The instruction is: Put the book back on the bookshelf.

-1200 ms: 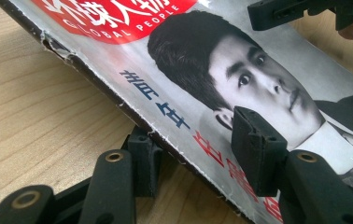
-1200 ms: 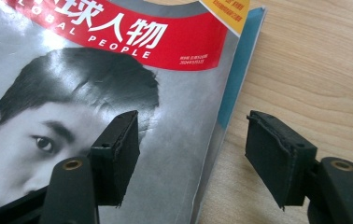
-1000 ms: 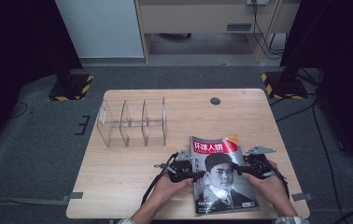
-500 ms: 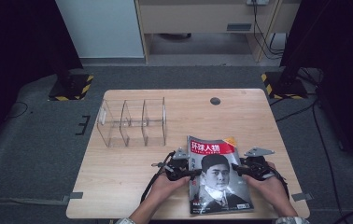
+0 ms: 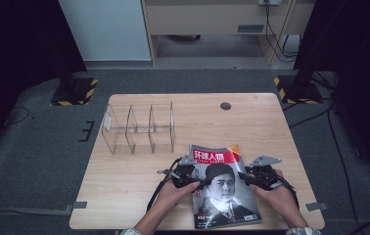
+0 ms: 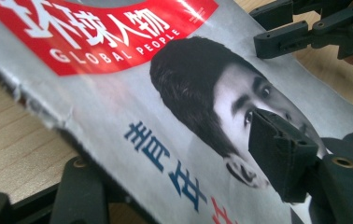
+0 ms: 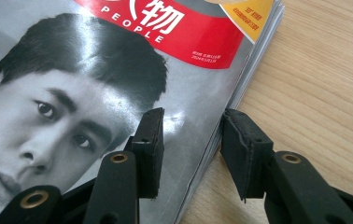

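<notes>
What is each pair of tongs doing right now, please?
Left tongs: just been opening; they straddle the magazine's spine edge.
Right tongs: just been closing; open, astride the magazine's page edge, not yet pressing.

The magazine is being drawn nearer the table's front edge than in the earlier pictures, its lower corner now lying close to that edge. The left gripper and the right gripper are being brought back along with it, at its two sides. The left gripper's jaws have just been opening, with the spine edge of the magazine between them. The right gripper's jaws have just been closing across the open page edge.
</notes>
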{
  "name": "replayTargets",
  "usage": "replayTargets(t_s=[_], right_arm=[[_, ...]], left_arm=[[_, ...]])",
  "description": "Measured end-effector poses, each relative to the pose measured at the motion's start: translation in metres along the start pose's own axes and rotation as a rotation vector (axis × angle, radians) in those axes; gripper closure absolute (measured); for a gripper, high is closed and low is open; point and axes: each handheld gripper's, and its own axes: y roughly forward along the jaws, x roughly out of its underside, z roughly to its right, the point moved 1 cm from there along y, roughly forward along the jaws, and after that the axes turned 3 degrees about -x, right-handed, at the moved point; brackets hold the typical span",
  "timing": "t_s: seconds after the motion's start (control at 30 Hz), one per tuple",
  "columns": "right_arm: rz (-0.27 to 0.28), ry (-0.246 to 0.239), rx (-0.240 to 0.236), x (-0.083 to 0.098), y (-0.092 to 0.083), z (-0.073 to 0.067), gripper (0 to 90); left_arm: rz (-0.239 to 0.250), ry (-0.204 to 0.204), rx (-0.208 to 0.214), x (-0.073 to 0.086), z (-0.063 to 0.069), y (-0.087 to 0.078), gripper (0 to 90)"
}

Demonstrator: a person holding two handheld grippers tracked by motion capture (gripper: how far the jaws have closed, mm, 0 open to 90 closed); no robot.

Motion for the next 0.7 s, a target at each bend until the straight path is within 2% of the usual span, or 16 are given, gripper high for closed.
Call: replayTargets(t_s=[0.27,0.33,0.4,0.5,0.6,0.7], right_arm=[[0.002,-0.009,-0.01,-0.001,0.003,-0.004,58.9],[0.001,-0.006,-0.009,-0.002,0.003,-0.004,58.1],[0.005,0.002,-0.006,-0.002,0.004,-0.004,57.3],[0.003,0.014,-0.017,-0.002,0.005,-0.003,57.1],[0.009,0.033,-0.013,-0.003,0.006,-0.001,59.2],[0.005,0.046,-0.001,-0.005,0.007,0.0,61.0]], left_arm=[[-0.002,-0.014,-0.009,-0.003,-0.005,-0.002,30.1],[-0.004,-0.005,-0.015,-0.006,-0.006,-0.002,30.9],[0.004,0.009,-0.016,-0.009,-0.008,-0.003,37.9],[0.038,-0.003,-0.018,-0.015,-0.012,-0.004,47.8],[0.024,0.0,-0.043,-0.021,-0.014,-0.002,55.6],[0.017,-0.003,-0.044,-0.028,-0.016,0.0,61.1]])
